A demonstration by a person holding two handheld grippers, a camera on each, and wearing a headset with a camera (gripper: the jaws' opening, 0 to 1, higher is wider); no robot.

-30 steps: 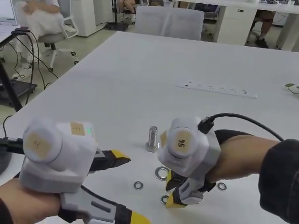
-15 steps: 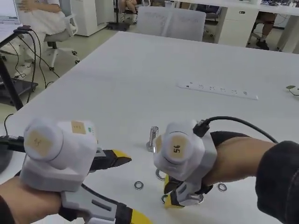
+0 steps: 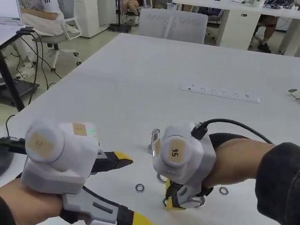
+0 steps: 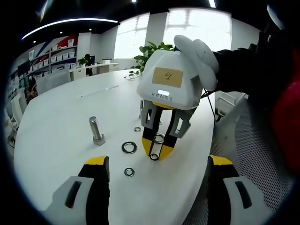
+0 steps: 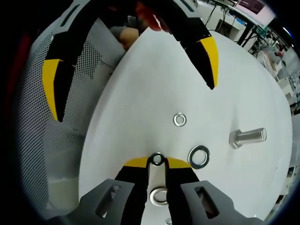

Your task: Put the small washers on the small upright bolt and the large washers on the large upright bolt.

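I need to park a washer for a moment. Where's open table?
Open: the table between the upright bolt and the power strip, and the stretch left of the bolt to the table edge. Crowded: near side of the bolt, where loose washers lie around the right gripper, shut on a small washer.

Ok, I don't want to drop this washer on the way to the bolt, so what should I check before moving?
1. Right claw shut on small washer: ok.
2. Washer lifted off the table: cannot tell.
3. Bolt upright, shank bare: ok.
4. This bolt is the small one: cannot tell.
5. Left claw open, apart from the bolt: ok.
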